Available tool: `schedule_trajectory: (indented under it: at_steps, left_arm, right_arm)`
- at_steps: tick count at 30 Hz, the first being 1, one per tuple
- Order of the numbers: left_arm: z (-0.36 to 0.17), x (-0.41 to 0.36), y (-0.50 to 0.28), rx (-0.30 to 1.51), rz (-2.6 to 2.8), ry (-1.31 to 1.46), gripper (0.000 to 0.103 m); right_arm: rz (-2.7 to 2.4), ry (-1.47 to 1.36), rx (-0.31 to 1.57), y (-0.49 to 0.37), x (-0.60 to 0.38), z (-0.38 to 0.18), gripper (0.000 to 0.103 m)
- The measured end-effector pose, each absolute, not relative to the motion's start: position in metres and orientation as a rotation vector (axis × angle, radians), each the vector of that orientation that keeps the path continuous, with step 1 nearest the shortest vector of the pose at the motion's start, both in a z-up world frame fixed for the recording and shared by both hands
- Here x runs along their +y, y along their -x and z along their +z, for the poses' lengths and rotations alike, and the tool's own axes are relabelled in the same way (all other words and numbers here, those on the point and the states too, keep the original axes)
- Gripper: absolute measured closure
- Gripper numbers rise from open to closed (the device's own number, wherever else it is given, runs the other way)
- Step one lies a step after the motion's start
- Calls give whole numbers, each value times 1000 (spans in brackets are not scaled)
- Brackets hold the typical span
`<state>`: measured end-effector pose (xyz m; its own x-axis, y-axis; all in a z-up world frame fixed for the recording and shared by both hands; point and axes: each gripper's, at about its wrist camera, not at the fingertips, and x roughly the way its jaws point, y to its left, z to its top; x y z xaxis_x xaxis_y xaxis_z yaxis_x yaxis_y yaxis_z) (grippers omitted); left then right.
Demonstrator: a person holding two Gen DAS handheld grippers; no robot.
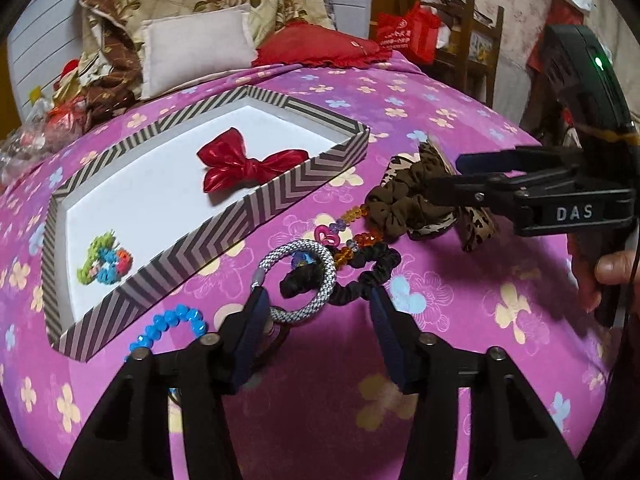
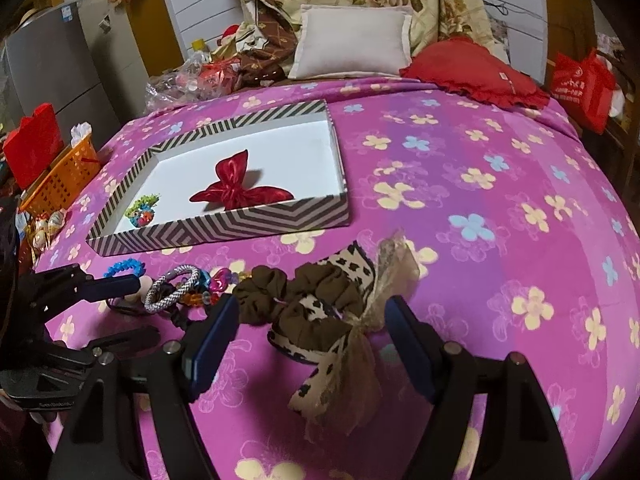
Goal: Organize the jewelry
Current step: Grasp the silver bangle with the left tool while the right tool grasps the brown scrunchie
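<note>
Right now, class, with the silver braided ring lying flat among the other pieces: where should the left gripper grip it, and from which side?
Grip the silver braided ring's near arc from above, one finger of the left gripper inside the loop. It lies flat, and the black scrunchie crosses its far half.

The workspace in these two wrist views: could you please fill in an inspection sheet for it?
Surface: bed with purple flowered cover, bare on its right part.
Job's things: striped box holds red bow and a small colourful band. Outside it, in a row: blue bead bracelet, silver ring, black scrunchie, amber beads, brown scrunchie with leopard ribbon.
Clutter: pillows and quilt at the head of the bed; orange basket.
Grippers: left hand-held gripper open around the silver ring; right hand-held gripper open around the brown scrunchie.
Cables: thin black lead.
Surroundings: red bag, wooden chair.
</note>
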<state>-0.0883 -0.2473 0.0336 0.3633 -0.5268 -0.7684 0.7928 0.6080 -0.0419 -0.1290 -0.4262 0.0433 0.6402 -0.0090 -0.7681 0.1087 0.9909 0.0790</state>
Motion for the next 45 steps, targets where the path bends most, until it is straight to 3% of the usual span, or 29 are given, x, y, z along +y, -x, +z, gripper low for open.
schedule_trajectory:
  at_steps: [6,8,10,13,19,29,38,45]
  left_arm:
    - [30,-251,84,844,-895,-375,75]
    - [29,-251,82,852,-900,-371,89]
    - [28,-250,82,859,-912,-369,94]
    - [29,-250,82,856,-919,-365,100]
    - [46,-233,81,841,-918,-263,101]
    - [68,-205,84,870,-940,-136,101]
    - [57,-193,88,943,-930,-82,101]
    - [79,-177,86,912,-938,-2,101]
  right_arm:
    - [-68,-86,892,116,-425,39,40]
    - [-70,-75,901,111,-426,36,46]
    - [-78,-63,918,107,-427,32,63]
    - [-83,-65,927,105,-429,27,80]
    - [-66,-100,854,120,-430,43,94]
    - [-7,-158,774,138,-426,78,97]
    - [16,-176,793,145,-419,76,97]
    - [73,-268,760,153,-426,88,97]
